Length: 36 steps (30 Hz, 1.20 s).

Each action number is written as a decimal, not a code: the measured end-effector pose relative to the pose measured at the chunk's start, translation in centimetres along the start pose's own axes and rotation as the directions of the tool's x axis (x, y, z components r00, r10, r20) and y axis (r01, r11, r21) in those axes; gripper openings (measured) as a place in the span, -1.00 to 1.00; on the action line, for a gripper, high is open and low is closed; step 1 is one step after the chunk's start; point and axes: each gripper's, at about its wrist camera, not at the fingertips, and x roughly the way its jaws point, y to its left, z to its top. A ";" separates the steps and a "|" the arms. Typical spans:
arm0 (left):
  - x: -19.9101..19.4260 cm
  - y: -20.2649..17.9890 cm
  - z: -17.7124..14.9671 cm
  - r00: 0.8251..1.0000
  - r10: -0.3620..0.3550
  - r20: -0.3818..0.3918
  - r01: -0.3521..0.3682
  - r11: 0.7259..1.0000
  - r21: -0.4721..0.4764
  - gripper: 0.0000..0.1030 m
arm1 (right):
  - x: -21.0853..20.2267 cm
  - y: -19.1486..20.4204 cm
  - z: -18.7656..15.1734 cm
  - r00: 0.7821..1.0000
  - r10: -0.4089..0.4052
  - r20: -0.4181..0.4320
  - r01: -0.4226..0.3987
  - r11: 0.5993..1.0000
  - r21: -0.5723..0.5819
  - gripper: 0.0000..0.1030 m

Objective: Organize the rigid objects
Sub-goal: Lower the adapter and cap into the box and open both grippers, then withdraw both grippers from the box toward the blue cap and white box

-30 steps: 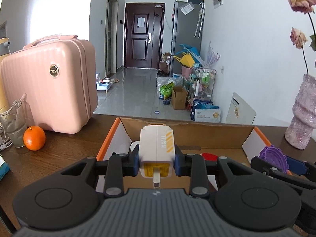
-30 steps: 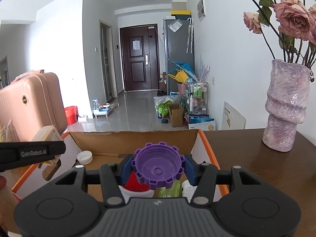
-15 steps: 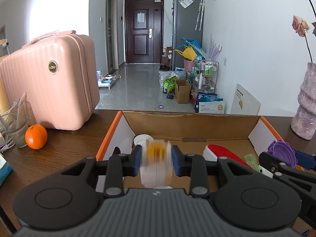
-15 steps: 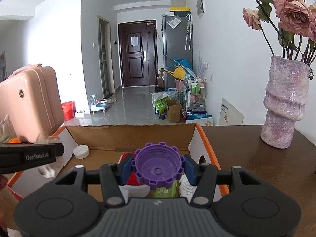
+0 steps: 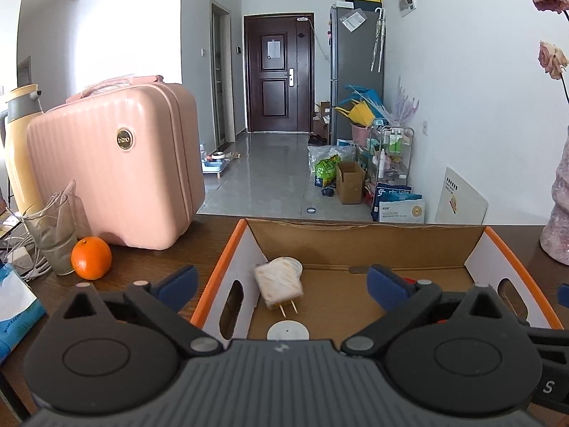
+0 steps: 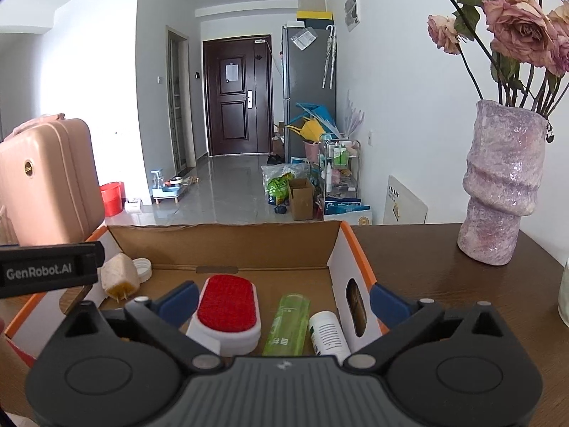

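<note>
The left hand-held gripper [image 5: 281, 279] has its jaws opening, spread wide with nothing between them, over the left part of an open cardboard box [image 5: 362, 240] with orange rims. The right hand-held gripper [image 6: 281, 299] is likewise opening and spread, gripping nothing, over the box's right part. The box stands on a dark wooden desk [image 6: 444, 270].

In the box, a white plug adapter [image 5: 279, 283], blurred, is ahead of the left hand-held gripper near the left wall, its two prongs pointing toward the camera, with a white lid [image 5: 288, 331] just in front of it. Ahead of the right hand-held gripper lie a red-topped white brush [image 6: 227, 313], a green bottle [image 6: 288, 323] and a white bottle [image 6: 327, 332] side by side by the right wall.

The left hand-held gripper's side, seen from the right wrist view, reads "GenRobot.AI".

On the desk's left side stand a pink suitcase [image 5: 113, 167] with a round gold badge, an orange [image 5: 90, 258] and a glass [image 5: 53, 242]; at the right edge stands a mauve vase [image 6: 501, 185] of dried roses. Beyond the desk, a grey tiled floor runs to a dark door [image 6: 236, 96], with a grey refrigerator [image 6: 309, 89] and clutter along the white wall.
</note>
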 end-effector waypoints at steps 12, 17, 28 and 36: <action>-0.9 0.3 0.0 1.000 -0.006 0.010 0.006 1.000 -0.015 1.00 | -0.7 0.0 0.2 1.000 -0.009 0.006 0.009 1.000 -0.002 1.00; -2.1 0.6 -0.1 1.000 -0.005 0.026 0.005 1.000 -0.017 1.00 | -1.7 0.1 0.1 1.000 -0.013 0.021 0.013 1.000 -0.011 1.00; -5.3 1.6 -1.2 0.999 -0.014 0.040 0.014 1.000 -0.012 1.00 | -5.5 -0.4 -0.8 0.997 -0.011 0.074 0.012 1.000 -0.007 1.00; -8.1 2.6 -2.8 0.999 -0.012 0.041 0.012 1.000 -0.009 1.00 | -8.6 -0.5 -2.1 0.995 -0.013 0.100 0.015 1.000 -0.016 1.00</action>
